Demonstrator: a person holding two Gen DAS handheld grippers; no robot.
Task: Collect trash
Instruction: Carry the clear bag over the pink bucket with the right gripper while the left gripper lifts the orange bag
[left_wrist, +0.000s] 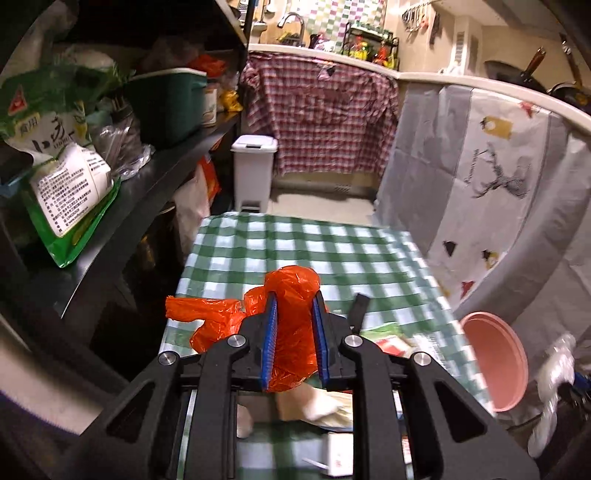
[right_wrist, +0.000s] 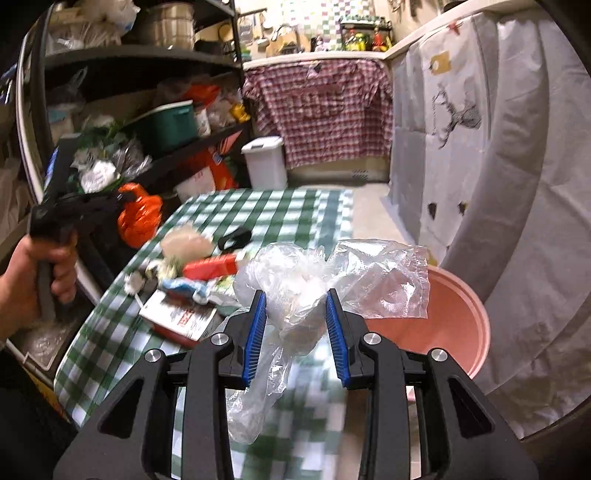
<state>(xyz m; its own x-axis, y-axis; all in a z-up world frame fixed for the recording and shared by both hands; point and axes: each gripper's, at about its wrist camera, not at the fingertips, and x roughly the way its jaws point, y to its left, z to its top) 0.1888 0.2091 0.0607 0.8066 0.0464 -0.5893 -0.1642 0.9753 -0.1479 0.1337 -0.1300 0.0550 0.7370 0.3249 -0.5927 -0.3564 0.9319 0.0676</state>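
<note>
Table under green checked cloth bears the remaining litter, a pink basin waiting at its right edge, apparently as the collecting bin. Left gripper is clamped on an orange plastic bag, lifted above the cloth. Right gripper pinches a clear plastic bag raised just beside the basin, seemingly for dropping in.

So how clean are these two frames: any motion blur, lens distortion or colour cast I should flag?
Left wrist view: strong fisheye bending and dark corners, warm yellowish light; the orange bag in the left gripper is sharp, the pink basin and the table's near end are smeared. Right wrist view: same curvature; the clear plastic bag in the right gripper is fairly crisp, the trash pile is motion-blurred.
</note>
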